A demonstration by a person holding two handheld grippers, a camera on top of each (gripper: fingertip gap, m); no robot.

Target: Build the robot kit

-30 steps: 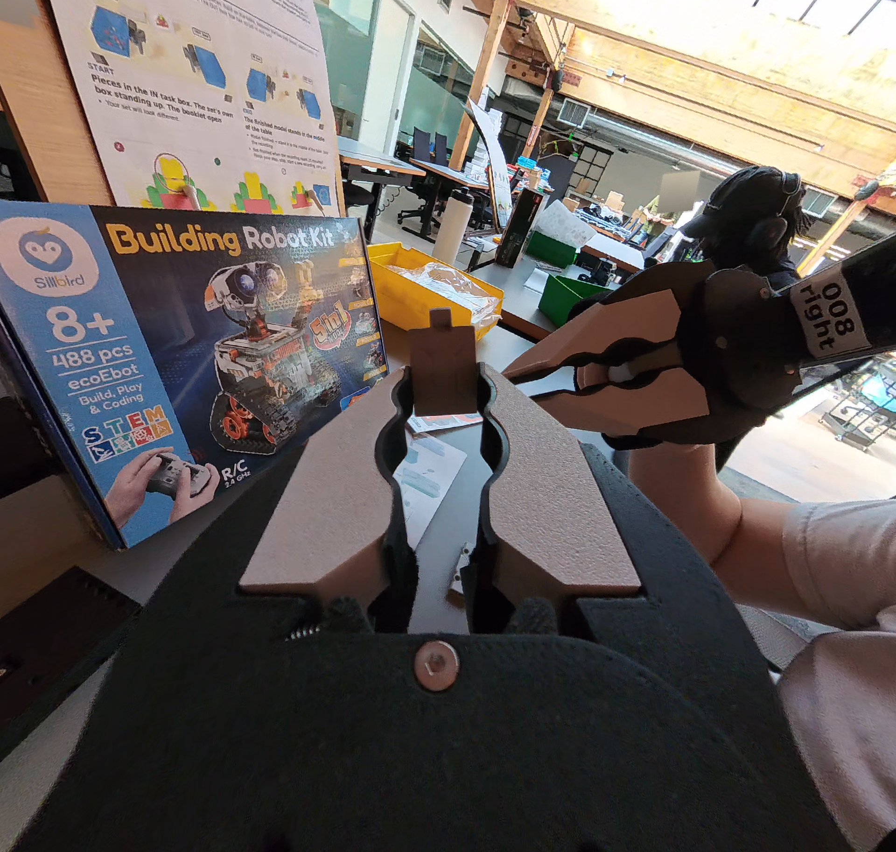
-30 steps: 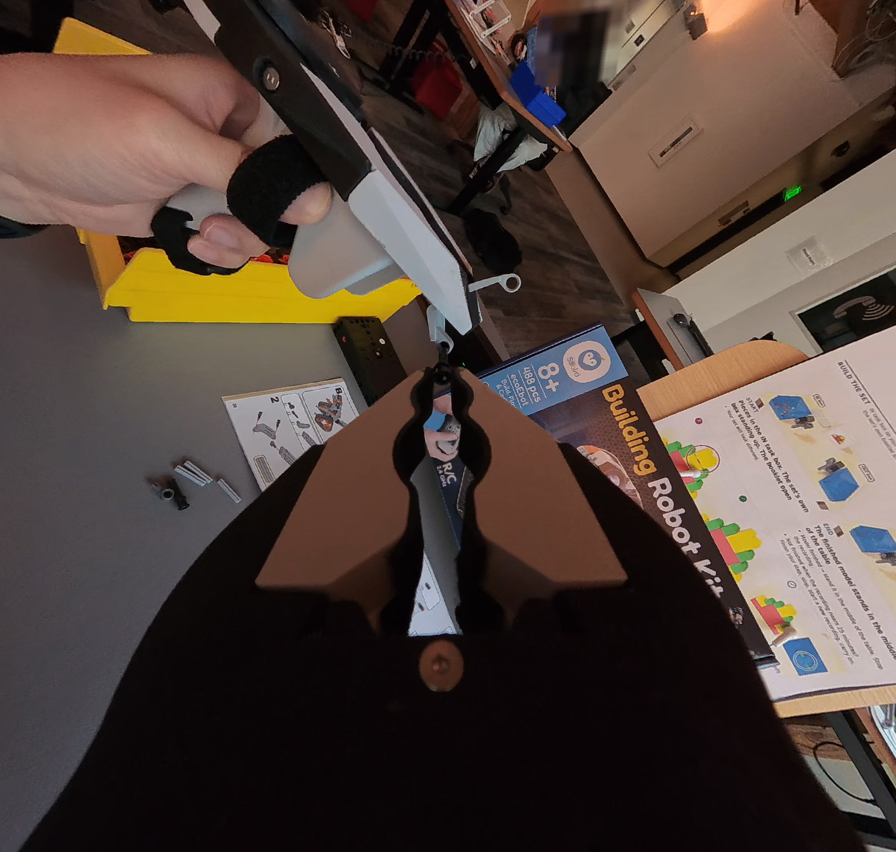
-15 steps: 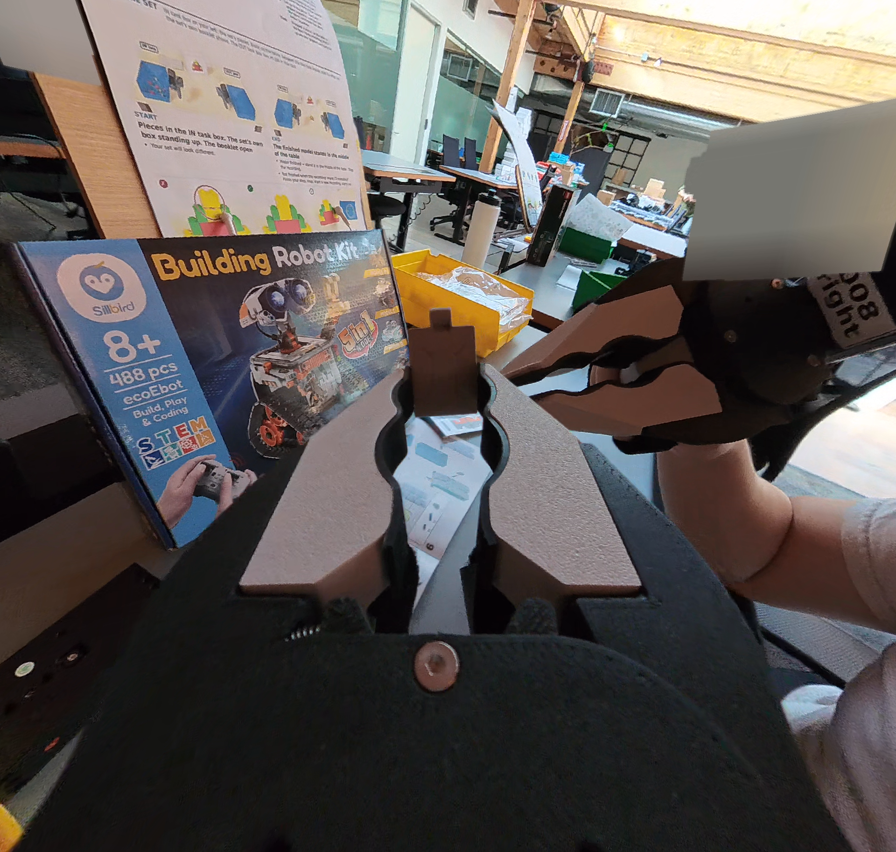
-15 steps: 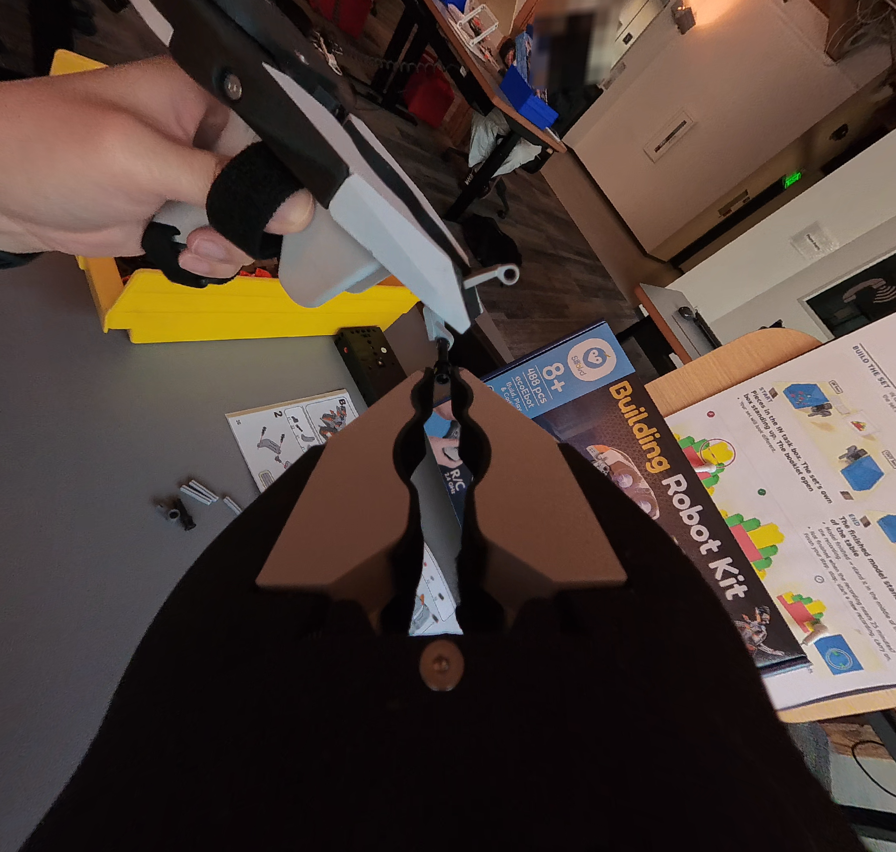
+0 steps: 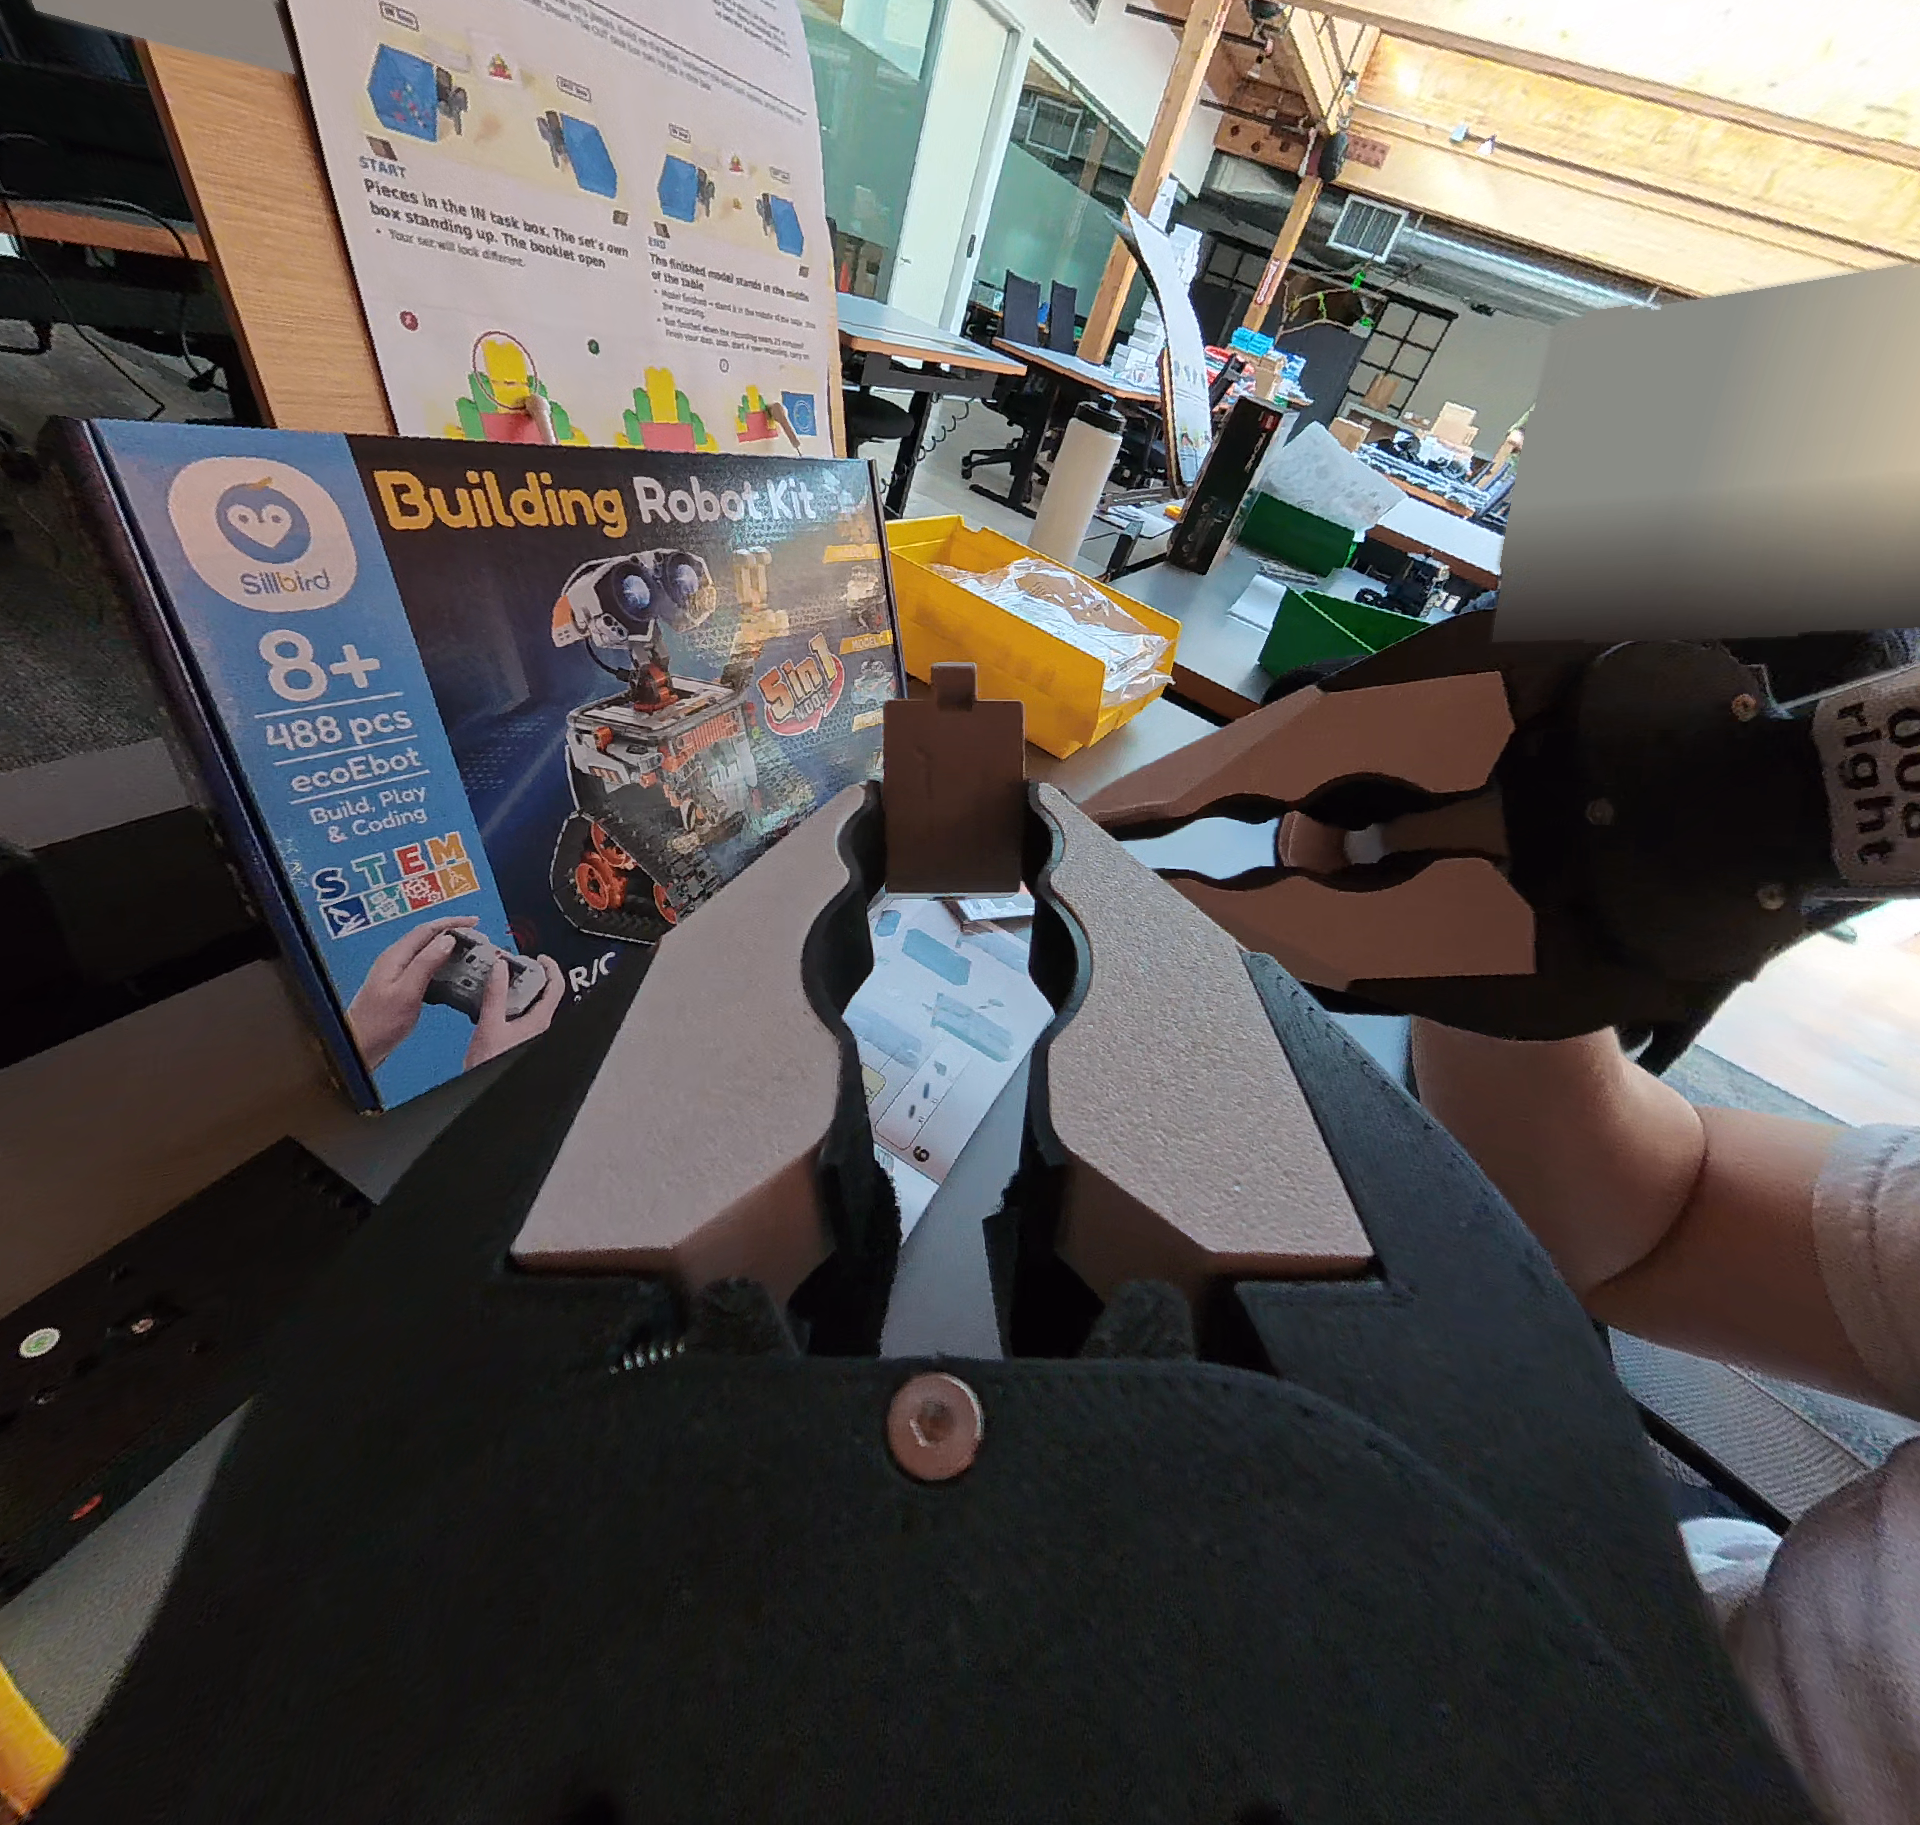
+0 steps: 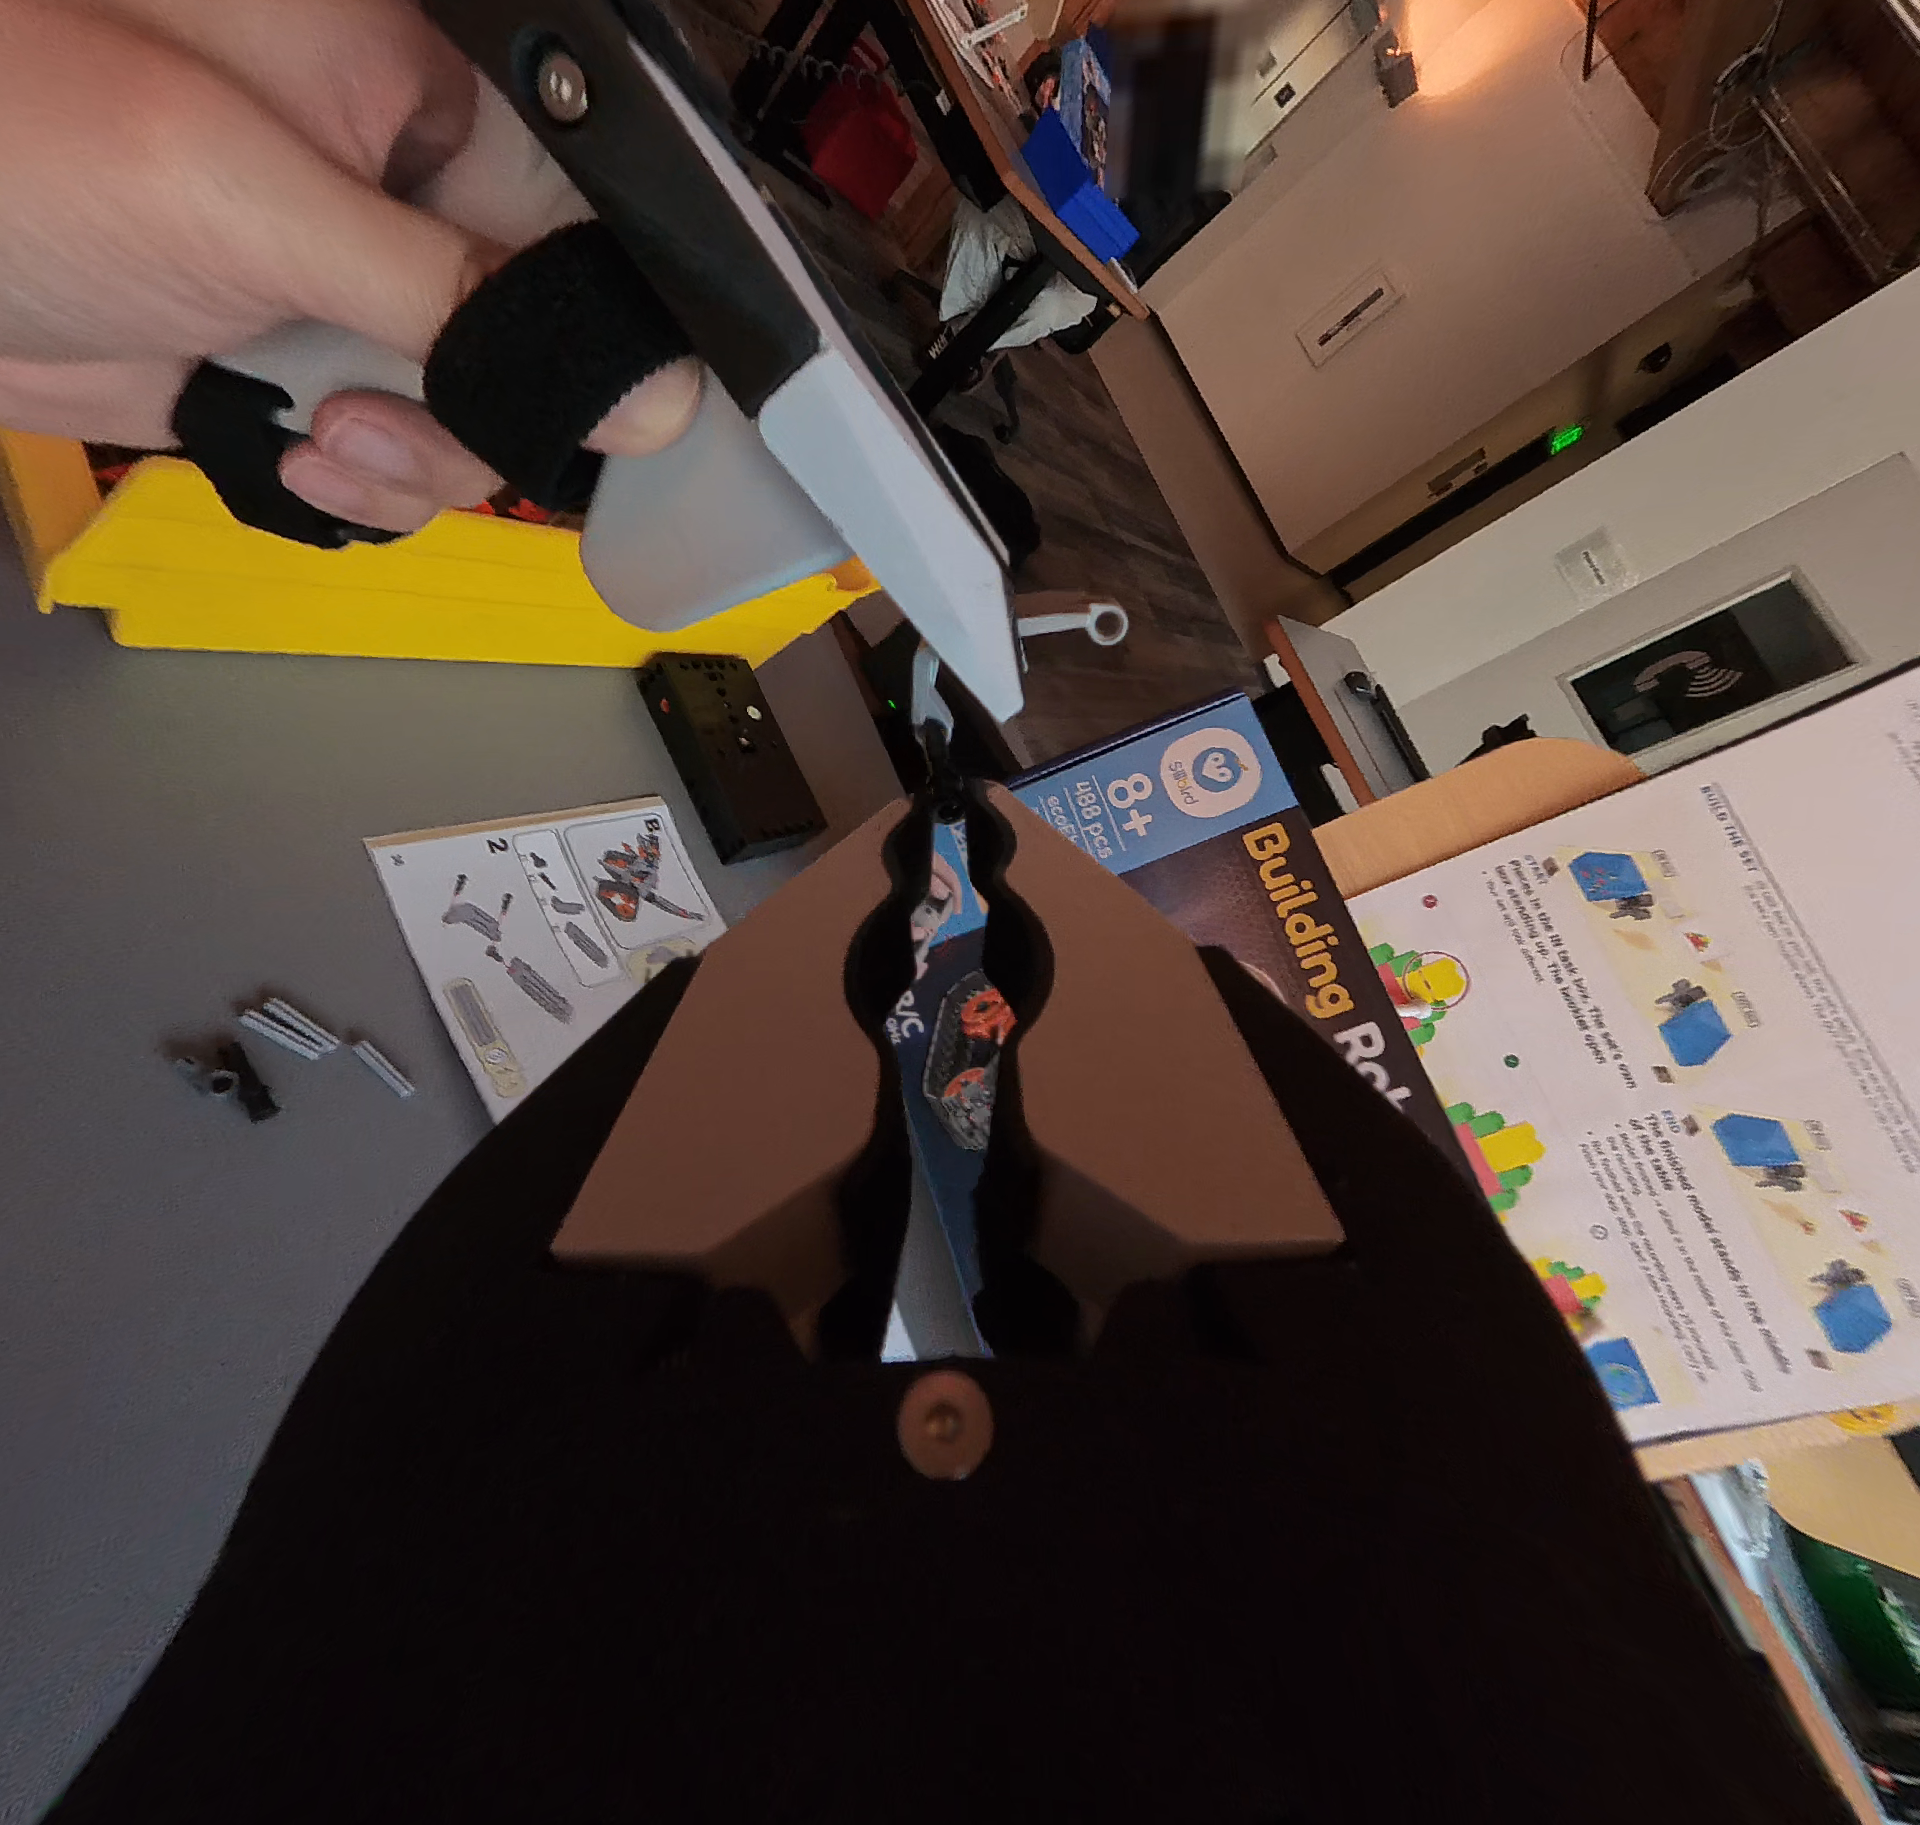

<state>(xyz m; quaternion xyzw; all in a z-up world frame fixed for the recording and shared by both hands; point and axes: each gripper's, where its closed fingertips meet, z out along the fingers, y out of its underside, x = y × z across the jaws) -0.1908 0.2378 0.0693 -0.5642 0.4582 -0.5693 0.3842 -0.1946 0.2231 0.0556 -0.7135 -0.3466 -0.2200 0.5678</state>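
— Where does print show, desk-side?

— Bold lettering and numbers cover the upright blue toy-kit box (image 5: 499,736). Behind it, a white poster (image 5: 582,175) carries headed text. The open booklet (image 6: 540,944) bears step numbers. A lettered white band (image 5: 1865,788) wraps the right gripper (image 5: 1101,825). A lit green sign (image 6: 1564,438) is too small to read.

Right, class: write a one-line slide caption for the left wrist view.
Left gripper clamps a small brown piece before a standing robot-kit box, with the right gripper alongside.
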